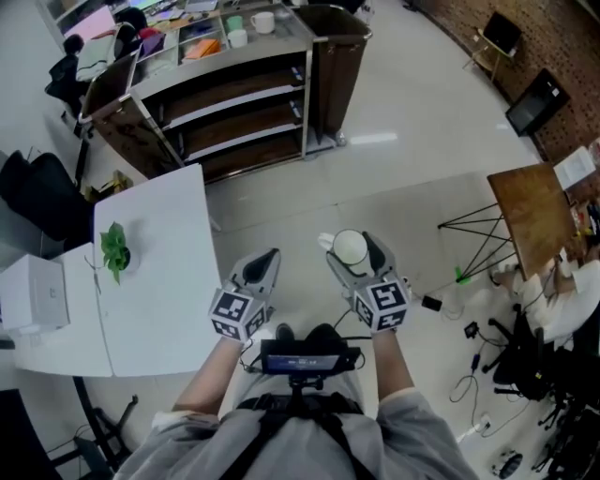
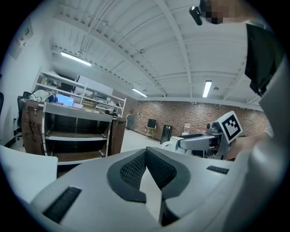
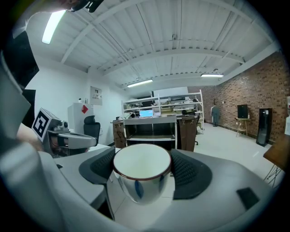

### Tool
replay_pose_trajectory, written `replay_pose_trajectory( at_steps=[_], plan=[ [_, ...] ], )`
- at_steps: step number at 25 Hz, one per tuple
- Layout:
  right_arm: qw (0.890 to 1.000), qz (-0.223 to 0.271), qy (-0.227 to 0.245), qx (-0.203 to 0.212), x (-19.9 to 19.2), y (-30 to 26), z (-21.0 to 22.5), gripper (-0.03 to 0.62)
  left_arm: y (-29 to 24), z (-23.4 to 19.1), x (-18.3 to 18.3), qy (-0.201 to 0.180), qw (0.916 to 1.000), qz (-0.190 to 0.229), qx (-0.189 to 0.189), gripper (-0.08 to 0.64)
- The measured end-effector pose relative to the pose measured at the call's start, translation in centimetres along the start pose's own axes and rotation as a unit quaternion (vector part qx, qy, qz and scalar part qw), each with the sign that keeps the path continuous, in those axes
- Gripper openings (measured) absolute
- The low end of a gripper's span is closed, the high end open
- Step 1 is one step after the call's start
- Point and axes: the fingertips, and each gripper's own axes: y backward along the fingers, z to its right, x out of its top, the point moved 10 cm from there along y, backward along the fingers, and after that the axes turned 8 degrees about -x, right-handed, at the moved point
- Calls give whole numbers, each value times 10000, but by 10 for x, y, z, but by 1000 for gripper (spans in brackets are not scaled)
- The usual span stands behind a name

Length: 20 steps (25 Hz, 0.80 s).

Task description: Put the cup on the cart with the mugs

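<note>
A white cup [image 1: 350, 246] with a dark rim is upright between the jaws of my right gripper [image 1: 352, 249], which is shut on it over the floor. In the right gripper view the cup [image 3: 142, 181] fills the middle, with both black pads against its sides. My left gripper [image 1: 265, 261] is beside it on the left, shut with nothing in it; its pads [image 2: 131, 170] meet at the tips. The cart [image 1: 246, 59] stands far ahead, with white mugs [image 1: 262, 22] on its top shelf. It also shows as the cart [image 3: 152, 121] straight ahead in the right gripper view.
On my left a white table [image 1: 159, 281] carries a small green plant [image 1: 114, 248] and a white box [image 1: 37, 292]. A wooden table [image 1: 530, 211] on thin black legs is at the right, with cables [image 1: 469, 375] and clutter on the floor. Open floor lies between me and the cart.
</note>
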Motion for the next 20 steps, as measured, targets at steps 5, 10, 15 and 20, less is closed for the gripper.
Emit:
replay_pose_trajectory(
  at_steps=[5,10,15,20],
  plan=[
    [9998,93,31,160,25,-50,40,393,-47,-31,16,-119,9998,15,182,-2],
    [9990,146,-6,430,39,-120,89,393,-99,-69,38,-145,9985,74,531,-3],
    [9965,218,73,808,68,-177,146,393,-161,-95,65,-96,9961,127,873,-2],
    [9934,265,170,1105,96,-219,196,393,-215,-109,97,-225,9931,208,1131,-3]
  ],
)
